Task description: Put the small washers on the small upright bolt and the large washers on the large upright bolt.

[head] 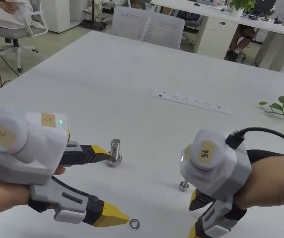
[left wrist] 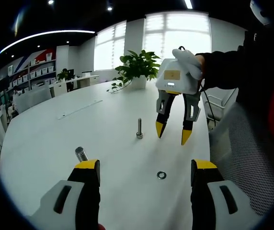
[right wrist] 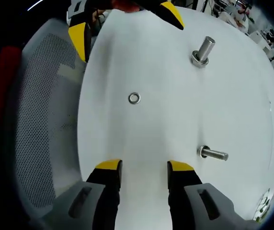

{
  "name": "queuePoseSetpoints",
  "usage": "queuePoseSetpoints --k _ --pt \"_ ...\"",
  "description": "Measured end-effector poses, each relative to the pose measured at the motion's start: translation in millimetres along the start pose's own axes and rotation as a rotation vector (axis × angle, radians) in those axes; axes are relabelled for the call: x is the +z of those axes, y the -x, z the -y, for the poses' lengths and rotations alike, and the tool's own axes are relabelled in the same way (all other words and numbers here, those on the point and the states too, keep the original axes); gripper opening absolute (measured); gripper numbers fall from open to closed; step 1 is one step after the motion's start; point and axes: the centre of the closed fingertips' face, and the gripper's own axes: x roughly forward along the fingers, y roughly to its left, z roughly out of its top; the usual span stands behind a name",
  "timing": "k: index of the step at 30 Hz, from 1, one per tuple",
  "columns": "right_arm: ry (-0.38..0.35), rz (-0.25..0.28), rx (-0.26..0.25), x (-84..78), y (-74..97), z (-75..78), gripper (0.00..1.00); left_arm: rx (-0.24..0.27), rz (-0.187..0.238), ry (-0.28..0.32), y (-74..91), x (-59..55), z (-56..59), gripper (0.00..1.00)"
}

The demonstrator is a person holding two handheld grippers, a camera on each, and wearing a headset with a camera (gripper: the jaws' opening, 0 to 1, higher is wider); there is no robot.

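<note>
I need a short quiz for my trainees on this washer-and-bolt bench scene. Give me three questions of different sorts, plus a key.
1. Short answer: which stands nearer the left gripper, the large bolt or the small bolt?
2. True or false: the left gripper is open and holds nothing.
3. Multiple choice: where is the loose washer?
A. Flat on the table
B. Threaded on the small bolt
C. Threaded on the large bolt

Key: 1. The large bolt. 2. True. 3. A.
</note>
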Motion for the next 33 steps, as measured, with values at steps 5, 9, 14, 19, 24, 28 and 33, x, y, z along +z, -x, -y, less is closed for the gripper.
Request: queuePoseSetpoints --k 5,9,14,19,24,28,33 --pt "0.039 -0.002 0.004 13.6 -0.9 -3.3 0.40 0.005 0.005 0.000 2.0 1.3 -1.2 0.77" --pt "0.075 -0.001 0.006 26.6 -0.8 -5.0 0.40 0.007 0.006 -0.001 2.9 1.6 -1.3 0.77" --pt "0.120 0.000 0.007 43.1 -2.8 -5.4 0.40 0.011 0.010 -0.003 4.4 3.4 -1.8 0.77" --pt "0.148 0.016 0.015 59.5 -6.9 -6.2 0.39 0.016 0.009 -0.002 5.9 3.4 -2.1 0.77" --pt "0.172 0.023 0.027 71.1 -13.3 -7.7 0.39 0.021 0.011 0.000 7.6 4.0 -3.0 0.77" --pt "0.183 0.023 0.032 75.6 -17.1 -8.7 0.38 0.021 0.007 0.000 8.0 3.2 -2.8 0.77" --pt "0.195 0.034 0.036 82.4 -21.6 -11.2 0.36 0.017 0.006 0.002 8.2 2.5 -2.2 0.77"
